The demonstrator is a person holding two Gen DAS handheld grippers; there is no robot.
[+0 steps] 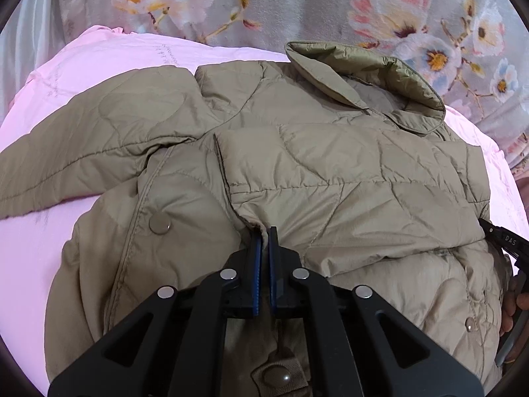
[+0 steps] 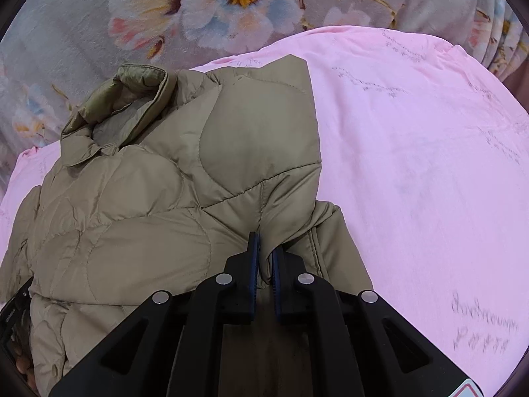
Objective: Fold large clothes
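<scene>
Pink sheet with faint grey script print spread from 12 to 5 o'clock, grey floral blanket with pink, white and blue blossoms behind it across 10 to 2 o'clock

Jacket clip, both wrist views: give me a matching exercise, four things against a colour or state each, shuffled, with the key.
Things:
1. jacket
2. sheet
3. blanket
4. left gripper

Colour or state:
A. grey with a flower print
B. shut on a pinch of quilted fabric
C. khaki, quilted, collar standing up
D. plain pink, lying under the garment

Pairs: 1-C, 2-D, 3-A, 4-B
</scene>
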